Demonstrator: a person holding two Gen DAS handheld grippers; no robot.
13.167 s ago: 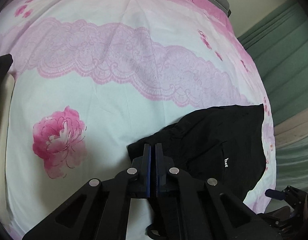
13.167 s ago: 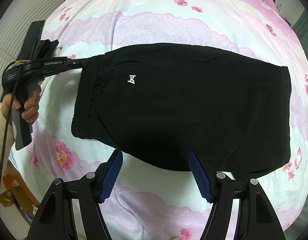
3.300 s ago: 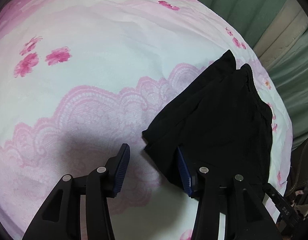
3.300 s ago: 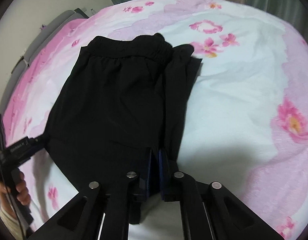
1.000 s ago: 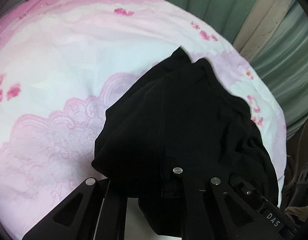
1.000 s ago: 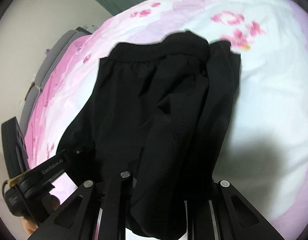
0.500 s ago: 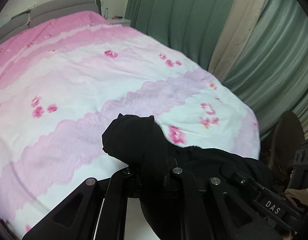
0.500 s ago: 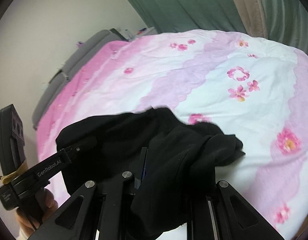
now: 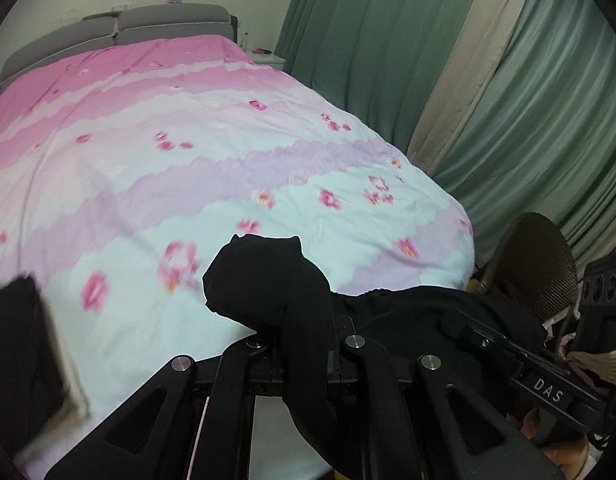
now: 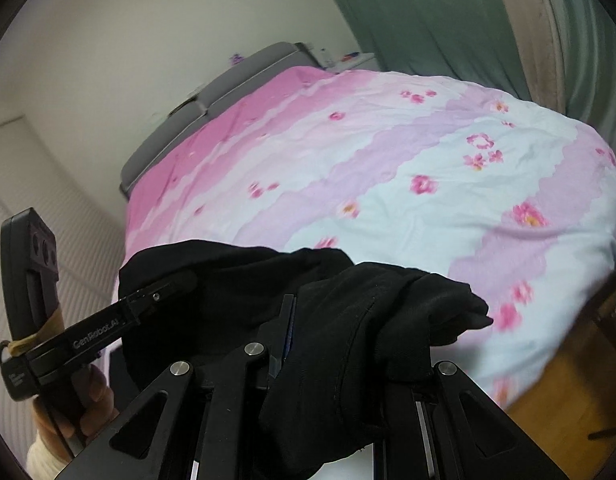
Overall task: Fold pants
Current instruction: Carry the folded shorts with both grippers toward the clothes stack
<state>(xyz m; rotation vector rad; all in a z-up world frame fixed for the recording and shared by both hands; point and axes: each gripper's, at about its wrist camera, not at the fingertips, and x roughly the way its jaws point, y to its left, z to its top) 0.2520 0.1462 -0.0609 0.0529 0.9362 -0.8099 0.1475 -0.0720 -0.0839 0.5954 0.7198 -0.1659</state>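
Item: black pants (image 9: 268, 280), lifted clear of the floral bedspread (image 9: 148, 184) and draped in a bunch across both tools. Left gripper (image 9: 304, 344): jaws pressed together, cloth pinched between them. Right gripper (image 10: 288, 332): likewise clamped on a fold of the fabric. Step judged in hand: the garment is being carried between folds. Next move judged to call for lowering it flat onto the bedspread, edges aligned. Containers: none seen
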